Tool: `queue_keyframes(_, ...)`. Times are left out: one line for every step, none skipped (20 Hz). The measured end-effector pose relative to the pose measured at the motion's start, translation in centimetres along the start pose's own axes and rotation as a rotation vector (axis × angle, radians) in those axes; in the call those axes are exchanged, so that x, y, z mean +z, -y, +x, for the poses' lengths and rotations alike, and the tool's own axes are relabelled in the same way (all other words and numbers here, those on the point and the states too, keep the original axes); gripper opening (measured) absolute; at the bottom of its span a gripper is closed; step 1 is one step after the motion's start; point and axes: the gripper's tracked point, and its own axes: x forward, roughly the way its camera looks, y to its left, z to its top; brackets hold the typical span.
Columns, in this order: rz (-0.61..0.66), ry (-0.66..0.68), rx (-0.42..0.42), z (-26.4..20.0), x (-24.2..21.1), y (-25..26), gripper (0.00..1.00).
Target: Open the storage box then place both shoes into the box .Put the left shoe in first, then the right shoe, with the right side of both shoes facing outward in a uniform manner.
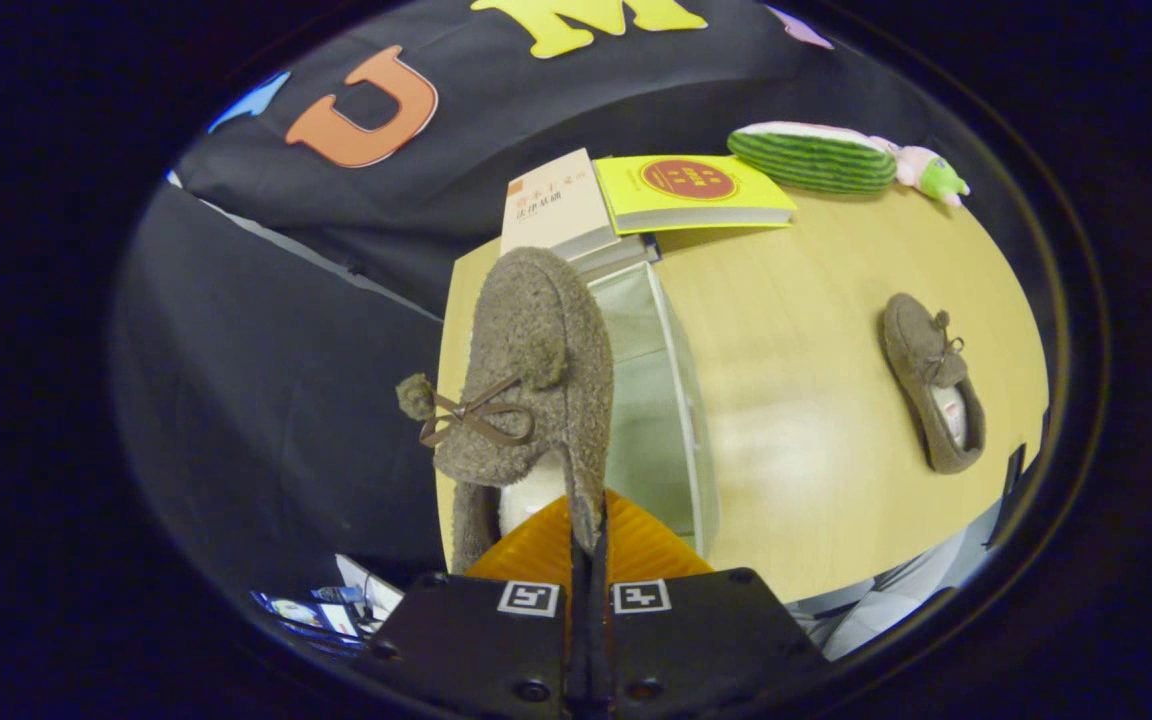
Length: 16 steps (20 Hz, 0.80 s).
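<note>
The shoe (536, 370) is pinched by its heel wall in the closed tool (588, 545), toe pointing away, held above the open storage box (661, 400) for lowering in (presumably the left one). The second shoe (933, 395) is left waiting on the table (796, 330), well apart.

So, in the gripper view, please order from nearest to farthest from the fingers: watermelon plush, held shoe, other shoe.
1. Held shoe, its collar pinched between the fingers.
2. Other shoe, lying on the table to the right.
3. Watermelon plush, at the table's far edge.
</note>
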Motion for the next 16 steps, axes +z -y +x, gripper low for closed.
queue_keyframes(-0.006, 0.023, -0.001, 0.6, 0.0, -0.5, 0.06)
queue_keyframes(-0.007, 0.045, 0.0, 1.3, 0.0, -1.1, 0.06)
queue_keyframes(-0.005, 0.054, -0.003, 2.0, -0.3, -1.4, 0.06)
queue_keyframes(-0.01, 0.058, -0.012, 2.7, -0.7, -1.7, 0.06)
queue_keyframes(-0.012, 0.054, -0.025, 3.5, -1.1, -1.8, 0.06)
queue_keyframes(-0.025, 0.052, -0.038, 4.2, -1.4, -1.9, 0.06)
queue_keyframes(-0.036, 0.053, -0.046, 5.0, -1.6, -2.0, 0.06)
queue_keyframes(-0.048, 0.049, -0.05, 5.7, -2.0, -2.1, 0.06)
queue_keyframes(-0.044, 0.046, -0.05, 6.2, -2.5, -2.2, 0.06)
queue_keyframes(-0.041, 0.035, -0.049, 6.7, -2.9, -2.4, 0.06)
queue_keyframes(-0.038, 0.033, -0.047, 6.9, -3.2, -2.5, 0.06)
queue_keyframes(-0.039, 0.031, -0.049, 7.2, -3.4, -2.5, 0.06)
queue_keyframes(-0.04, 0.037, -0.048, 7.6, -3.5, -2.6, 0.07)
queue_keyframes(-0.038, 0.043, -0.039, 7.7, -3.6, -2.8, 0.07)
queue_keyframes(-0.04, 0.053, -0.026, 7.7, -3.6, -2.9, 0.08)
queue_keyframes(-0.048, 0.068, -0.002, 7.5, -3.4, -3.4, 0.1)
